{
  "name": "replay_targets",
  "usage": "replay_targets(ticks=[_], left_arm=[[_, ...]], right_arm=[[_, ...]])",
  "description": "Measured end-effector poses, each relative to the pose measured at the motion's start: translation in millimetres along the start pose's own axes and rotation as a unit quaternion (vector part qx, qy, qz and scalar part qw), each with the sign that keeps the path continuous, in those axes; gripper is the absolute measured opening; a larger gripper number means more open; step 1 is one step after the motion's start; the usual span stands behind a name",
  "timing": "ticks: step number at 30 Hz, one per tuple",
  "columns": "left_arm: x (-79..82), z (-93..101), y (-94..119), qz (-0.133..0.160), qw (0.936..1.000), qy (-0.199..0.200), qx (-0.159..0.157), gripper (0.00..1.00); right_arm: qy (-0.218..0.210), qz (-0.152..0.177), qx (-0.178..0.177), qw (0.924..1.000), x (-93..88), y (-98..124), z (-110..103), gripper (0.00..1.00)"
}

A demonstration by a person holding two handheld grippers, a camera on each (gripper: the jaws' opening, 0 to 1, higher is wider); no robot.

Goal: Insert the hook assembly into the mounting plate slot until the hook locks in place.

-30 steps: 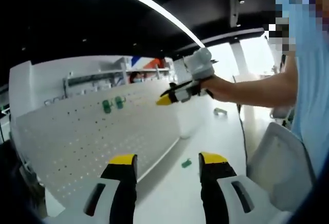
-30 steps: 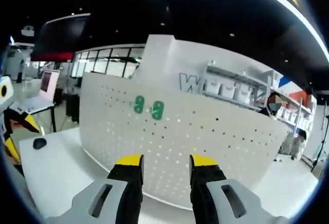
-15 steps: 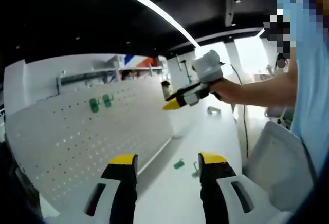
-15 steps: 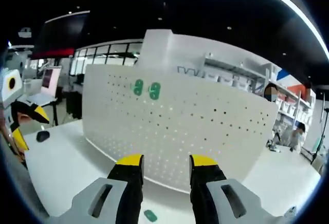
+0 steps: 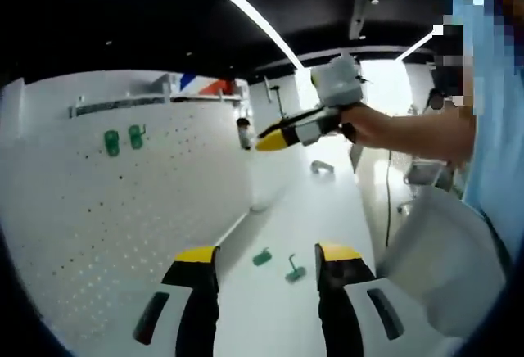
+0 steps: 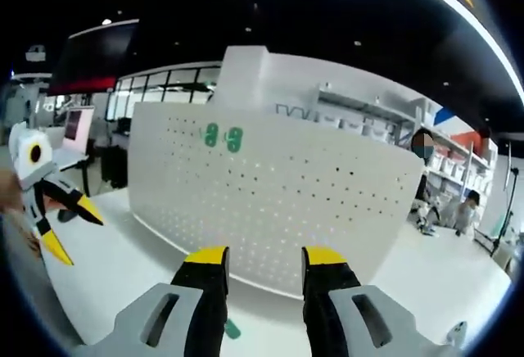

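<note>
Left gripper view: both tongs point(image 5: 263, 257) released, nothing gripped.
I see green hook pieces point(image 5: 295, 272) loose on the bench point(image 5: 327, 210) beside the pegboard point(image 5: 123, 201); probably light, stiff plastic, so I'd pinch the base.

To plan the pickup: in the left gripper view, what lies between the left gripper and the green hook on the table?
Only bare white table lies between the left gripper and the green hook.

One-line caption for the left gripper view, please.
Open left gripper above two green hooks on the table, beside the pegboard; right gripper raised ahead.
</note>
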State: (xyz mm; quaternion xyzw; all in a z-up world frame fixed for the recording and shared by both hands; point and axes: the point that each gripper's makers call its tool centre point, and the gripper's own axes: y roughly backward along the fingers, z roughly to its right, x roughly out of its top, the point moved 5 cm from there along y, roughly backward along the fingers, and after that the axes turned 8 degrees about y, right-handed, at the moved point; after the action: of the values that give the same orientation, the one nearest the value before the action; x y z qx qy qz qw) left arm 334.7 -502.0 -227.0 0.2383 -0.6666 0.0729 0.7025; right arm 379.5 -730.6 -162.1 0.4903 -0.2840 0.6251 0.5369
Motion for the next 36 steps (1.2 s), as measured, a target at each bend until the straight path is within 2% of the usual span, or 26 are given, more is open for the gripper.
replay_targets(ticks=[18,29,36], left_arm=[[-40.9,3.9,-66.7,-0.060,0.9961,0.004,-0.065,0.41],[-52.4,6.6,-92.1,-0.073,0.9919,0.018,-0.102,0.38],[-61.5,5.3,-106.6,-0.084,0.9901,0.028,-0.109,0.38]], right_arm=[[0.011,0.000,-0.006,0.9999,-11.3,16.4,12.7,0.35],[0.015,0.001,0.004,0.9999,-16.7,18.6,10.0,0.35],[0.015,0.000,0.007,0.9999,-21.0,20.0,12.1,0.35]])
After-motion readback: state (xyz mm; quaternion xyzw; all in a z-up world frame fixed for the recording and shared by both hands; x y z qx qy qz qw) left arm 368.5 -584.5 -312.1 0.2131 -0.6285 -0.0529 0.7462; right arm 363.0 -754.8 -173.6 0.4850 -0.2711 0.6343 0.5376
